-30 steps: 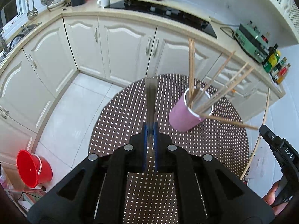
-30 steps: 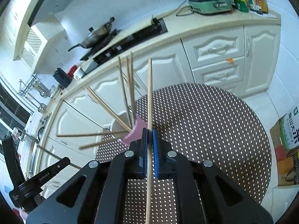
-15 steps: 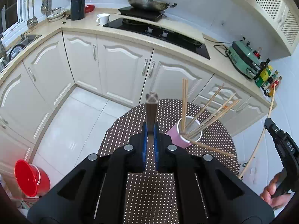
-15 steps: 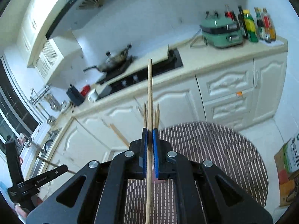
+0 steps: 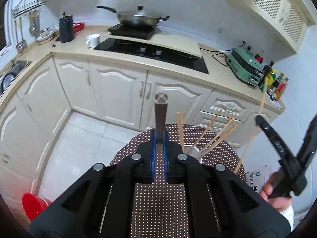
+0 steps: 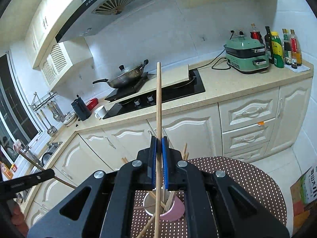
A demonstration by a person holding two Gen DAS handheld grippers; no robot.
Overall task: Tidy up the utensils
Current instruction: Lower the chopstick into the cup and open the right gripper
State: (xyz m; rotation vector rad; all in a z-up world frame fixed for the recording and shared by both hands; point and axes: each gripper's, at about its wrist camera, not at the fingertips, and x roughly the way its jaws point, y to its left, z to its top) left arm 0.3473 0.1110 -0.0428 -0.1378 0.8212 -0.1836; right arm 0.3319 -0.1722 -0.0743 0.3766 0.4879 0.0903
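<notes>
My left gripper (image 5: 159, 138) is shut on a dark brown chopstick (image 5: 160, 111) that points up and away. My right gripper (image 6: 158, 144) is shut on a light wooden chopstick (image 6: 158, 103), held upright; its lower end reaches down by the pink cup (image 6: 174, 210). The cup holds several wooden chopsticks (image 5: 210, 138) and stands on the round brown dotted table (image 6: 247, 178). In the left wrist view the cup's white rim (image 5: 195, 148) shows just behind my fingers. The right gripper (image 5: 259, 117) shows at the right of that view; the left gripper (image 6: 47, 173) shows at the left of the right wrist view.
White cabinets and a beige counter (image 5: 218, 73) run behind the table, with a hob, a wok (image 5: 138, 17), a white mug (image 5: 93, 40) and a green appliance (image 6: 245, 57). A red bucket (image 5: 33, 204) stands on the floor at left. A cardboard box (image 6: 305, 190) is at right.
Both grippers have risen and tilted up, so the cup and table sank low in both views. The right gripper moved closer to the left one. Both kept their chopsticks.
</notes>
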